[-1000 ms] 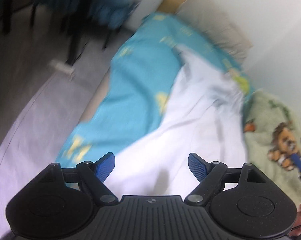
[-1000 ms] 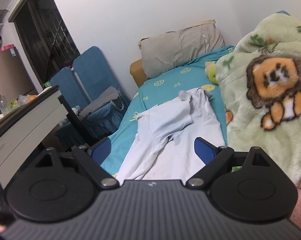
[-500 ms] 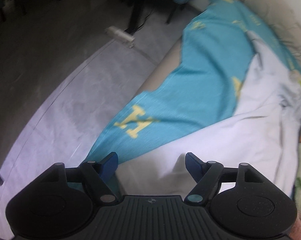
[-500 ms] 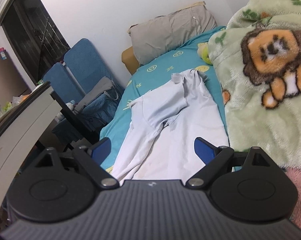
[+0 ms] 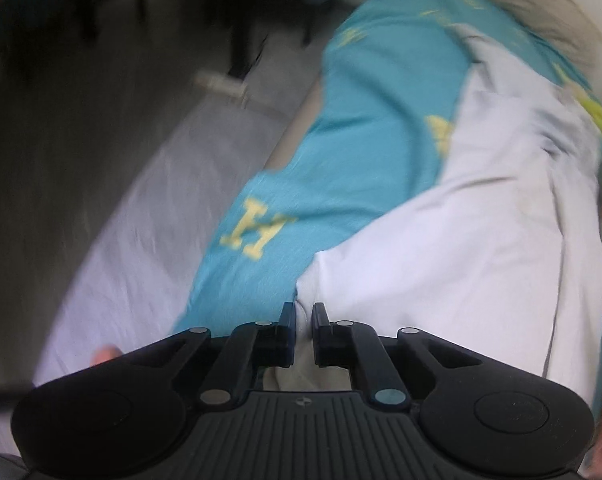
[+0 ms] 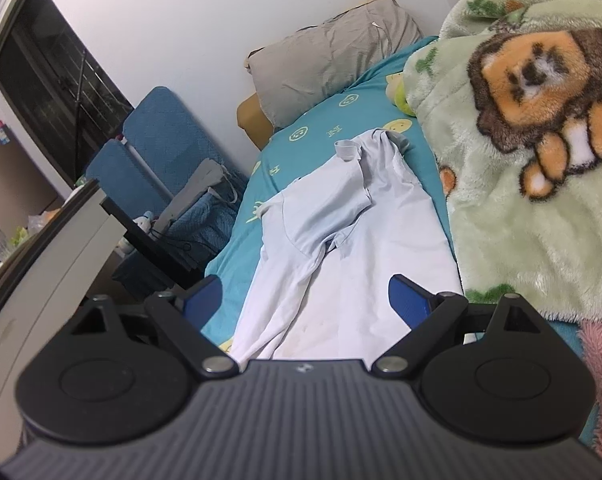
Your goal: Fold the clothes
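Observation:
A pale white shirt (image 6: pixel 341 248) lies lengthwise on a teal bed sheet (image 6: pixel 301 136), one sleeve folded across its chest, collar at the far end. In the left wrist view the same shirt (image 5: pixel 481 232) fills the right half, and my left gripper (image 5: pixel 301 312) is shut on its near bottom-left corner, with a fold of white cloth pinched between the pads. My right gripper (image 6: pixel 306 296) hovers above the shirt's near hem, its blue pads spread wide with nothing between them.
A green fleece blanket with a lion print (image 6: pixel 533 128) is heaped along the shirt's right side. A grey pillow (image 6: pixel 333 56) lies at the head of the bed. Left of the bed are blue chairs (image 6: pixel 157 144), a dark desk and grey floor (image 5: pixel 101 184).
My left gripper dropped toward the shirt's near corner and went from wide open to shut on the cloth. The right gripper stayed open and sank slightly toward the hem.

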The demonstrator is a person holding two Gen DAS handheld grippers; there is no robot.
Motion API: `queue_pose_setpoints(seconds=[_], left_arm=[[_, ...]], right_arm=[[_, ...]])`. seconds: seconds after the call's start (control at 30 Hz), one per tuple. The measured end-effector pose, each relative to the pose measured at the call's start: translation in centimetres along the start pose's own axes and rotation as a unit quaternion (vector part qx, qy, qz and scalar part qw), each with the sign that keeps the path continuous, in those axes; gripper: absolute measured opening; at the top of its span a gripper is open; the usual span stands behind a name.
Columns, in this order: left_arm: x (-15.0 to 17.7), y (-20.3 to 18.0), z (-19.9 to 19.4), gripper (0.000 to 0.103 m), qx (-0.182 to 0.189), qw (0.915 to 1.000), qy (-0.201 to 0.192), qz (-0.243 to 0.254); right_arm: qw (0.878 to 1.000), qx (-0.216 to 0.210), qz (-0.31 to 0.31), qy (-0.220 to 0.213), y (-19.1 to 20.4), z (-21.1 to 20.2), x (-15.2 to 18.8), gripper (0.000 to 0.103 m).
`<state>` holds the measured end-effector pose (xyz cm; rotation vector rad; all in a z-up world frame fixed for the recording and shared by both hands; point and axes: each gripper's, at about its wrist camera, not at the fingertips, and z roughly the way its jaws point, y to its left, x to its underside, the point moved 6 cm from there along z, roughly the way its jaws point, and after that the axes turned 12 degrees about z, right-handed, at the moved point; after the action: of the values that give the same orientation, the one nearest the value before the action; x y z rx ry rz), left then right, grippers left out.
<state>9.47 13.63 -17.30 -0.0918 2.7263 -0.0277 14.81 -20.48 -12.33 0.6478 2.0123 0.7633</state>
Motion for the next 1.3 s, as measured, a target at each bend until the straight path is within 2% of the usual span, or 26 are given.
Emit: queue_pose_setpoints(seconds=[0.07, 0.13, 0.2, 0.27, 0.33, 0.43, 0.47, 0.53, 0.57, 0.63, 0.67, 0.73, 0.77, 0.8, 0.83, 0.9, 0.93, 1.07, 1.13, 1.2, 1.3], left_arm=[[-0.2, -1.3, -2.1, 0.007, -0.013, 0.9978, -0.048, 0.044], [-0.3, -2.6, -4.3, 0.006, -0.021, 0.9918, -0.097, 0.081], [-0.1, -4.1, -6.5, 0.006, -0.018, 0.9822, -0.145, 0.118], [0.9, -6.3, -8.8, 0.006, 0.004, 0.9679, -0.19, 0.165], [2.3, -8.9, -11.0, 0.005, 0.037, 0.9489, -0.229, 0.214], [4.9, -12.9, -13.8, 0.005, 0.093, 0.9115, -0.277, 0.289], [6.0, -14.2, -14.3, 0.005, 0.116, 0.8969, -0.286, 0.316], [7.9, -16.7, -14.2, 0.005, 0.126, 0.8733, -0.285, 0.374], [8.6, -17.7, -13.6, 0.005, 0.128, 0.8662, -0.279, 0.394], [9.2, -18.9, -11.0, 0.006, 0.137, 0.8702, -0.242, 0.407], [9.3, -19.5, -9.6, 0.008, 0.147, 0.8762, -0.21, 0.408], [9.5, -19.6, -7.2, 0.025, 0.174, 0.8859, -0.143, 0.405], [9.3, -19.4, -6.6, 0.025, 0.182, 0.8904, -0.121, 0.399], [9.0, -19.2, -6.3, 0.03, 0.187, 0.8947, -0.113, 0.39], [8.5, -18.5, -6.3, 0.051, 0.203, 0.8977, -0.106, 0.376], [7.7, -17.3, -6.5, 0.082, 0.243, 0.9009, -0.094, 0.347], [7.3, -16.7, -6.7, 0.082, 0.263, 0.9016, -0.096, 0.329], [4.8, -12.4, -6.3, 0.083, 0.283, 0.9297, -0.106, 0.211], [3.4, -10.2, -4.7, 0.083, 0.257, 0.9518, -0.094, 0.139], [2.0, -7.9, -3.1, 0.083, 0.228, 0.9682, -0.08, 0.066], [1.4, -5.6, 0.0, 0.082, 0.195, 0.9804, -0.03, -0.009]], right_arm=[[1.0, -0.003, 0.007, 0.0, -0.2, -0.2, -0.1, 0.091], [1.0, -0.005, 0.013, -0.001, -0.3, -0.3, -0.3, 0.091], [1.0, -0.006, 0.018, -0.002, -0.4, -0.4, -0.4, 0.091], [1.0, -0.005, 0.02, -0.004, -0.6, -0.5, -0.6, 0.091], [1.0, -0.001, 0.02, -0.006, -0.7, -0.6, -0.8, 0.091], [1.0, 0.005, 0.026, -0.012, -1.1, -0.7, -1.0, 0.091], [1.0, 0.006, 0.028, -0.013, -1.2, -0.7, -1.1, 0.091], [0.999, 0.007, 0.031, -0.013, -1.4, -0.7, -1.2, 0.091], [0.999, 0.007, 0.032, -0.012, -1.5, -0.7, -1.3, 0.091], [1.0, 0.008, 0.029, -0.009, -1.4, -0.5, -1.1, 0.091], [1.0, 0.009, 0.025, -0.006, -1.3, -0.4, -1.0, 0.091], [1.0, 0.013, 0.017, 0.001, -1.3, -0.3, -0.8, 0.091], [1.0, 0.015, 0.016, 0.004, -1.3, -0.2, -0.7, 0.091], [1.0, 0.016, 0.014, 0.007, -1.3, -0.2, -0.6, 0.091], [1.0, 0.017, 0.016, 0.009, -1.4, -0.1, -0.6, 0.091], [1.0, 0.02, 0.02, 0.011, -1.6, -0.1, -0.6, 0.091], [0.999, 0.021, 0.022, 0.014, -1.7, 0.0, -0.6, 0.091], [0.999, 0.032, 0.027, 0.026, -2.2, 0.4, -0.3, 0.091], [0.998, 0.043, 0.031, 0.031, -2.8, 0.3, -0.2, 0.091], [0.997, 0.058, 0.039, 0.039, -3.7, 0.4, 0.1, 0.091], [0.993, 0.086, 0.058, 0.059, -5.6, 0.7, 0.9, 0.091]])
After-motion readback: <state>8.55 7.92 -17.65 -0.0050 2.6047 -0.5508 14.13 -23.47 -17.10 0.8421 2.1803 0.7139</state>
